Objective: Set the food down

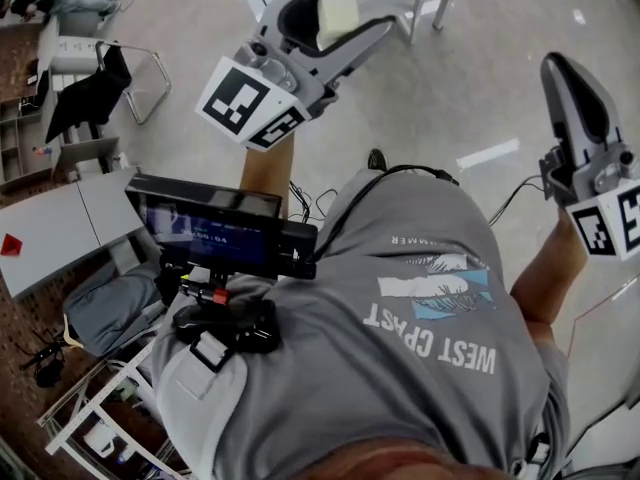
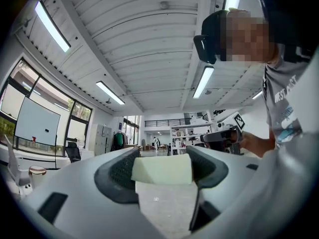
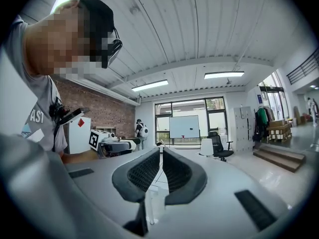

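Observation:
A pale yellow block of food is pinched between the jaws of my left gripper, which is held up in the air at the top of the head view, over the floor. In the left gripper view the food fills the gap between the two dark pads, and the left gripper is shut on it. My right gripper is raised at the right edge. Its pads meet with nothing between them in the right gripper view, where the right gripper is shut. No surface lies under the food.
The person's grey T-shirt and a chest-mounted device with a screen fill the lower head view. A chair draped in dark cloth and white furniture stand on the left. A whiteboard and an office chair stand far off.

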`<action>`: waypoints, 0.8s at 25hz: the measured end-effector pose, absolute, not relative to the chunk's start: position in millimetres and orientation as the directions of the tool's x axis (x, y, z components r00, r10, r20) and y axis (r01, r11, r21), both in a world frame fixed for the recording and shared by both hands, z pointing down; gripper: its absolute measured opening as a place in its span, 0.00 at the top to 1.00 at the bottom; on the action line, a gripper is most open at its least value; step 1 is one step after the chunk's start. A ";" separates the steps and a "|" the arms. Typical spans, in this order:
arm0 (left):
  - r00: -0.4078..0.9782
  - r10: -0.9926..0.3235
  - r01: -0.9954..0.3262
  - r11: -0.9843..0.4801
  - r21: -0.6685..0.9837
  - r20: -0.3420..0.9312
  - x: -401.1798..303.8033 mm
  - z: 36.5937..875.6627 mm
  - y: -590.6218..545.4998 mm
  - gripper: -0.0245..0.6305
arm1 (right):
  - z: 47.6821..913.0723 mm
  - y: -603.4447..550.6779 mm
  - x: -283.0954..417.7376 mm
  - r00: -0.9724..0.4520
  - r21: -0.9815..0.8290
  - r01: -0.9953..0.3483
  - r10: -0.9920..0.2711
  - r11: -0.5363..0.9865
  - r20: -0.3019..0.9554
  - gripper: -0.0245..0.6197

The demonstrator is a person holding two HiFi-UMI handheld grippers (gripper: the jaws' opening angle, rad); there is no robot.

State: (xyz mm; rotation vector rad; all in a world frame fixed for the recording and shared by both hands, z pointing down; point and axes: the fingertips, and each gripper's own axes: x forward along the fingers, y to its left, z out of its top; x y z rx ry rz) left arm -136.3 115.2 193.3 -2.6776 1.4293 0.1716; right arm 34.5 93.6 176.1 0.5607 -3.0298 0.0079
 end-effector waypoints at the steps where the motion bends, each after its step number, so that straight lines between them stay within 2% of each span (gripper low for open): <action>1: 0.562 -0.814 -0.826 -0.563 -0.036 -0.145 -136.8 202.4 119.7 0.51 | 185.3 99.3 34.5 -0.928 0.003 -0.369 -0.368 0.929 0.058 0.95; 9: 0.604 -0.783 -0.794 -0.607 -0.028 -0.152 -139.8 224.5 137.1 0.51 | 207.5 126.5 36.7 -0.905 -0.010 -0.424 -0.423 0.906 0.040 0.95; 13: 0.590 -0.798 -0.806 -0.591 -0.033 -0.120 -156.0 220.6 139.1 0.51 | 206.3 120.6 23.3 -0.908 -0.028 -0.418 -0.418 0.908 0.022 0.95; 20: 0.547 -0.829 -0.837 -0.546 -0.043 -0.113 -137.5 212.2 105.0 0.51 | 201.7 74.6 41.4 -0.925 -0.037 -0.381 -0.380 0.924 0.018 0.95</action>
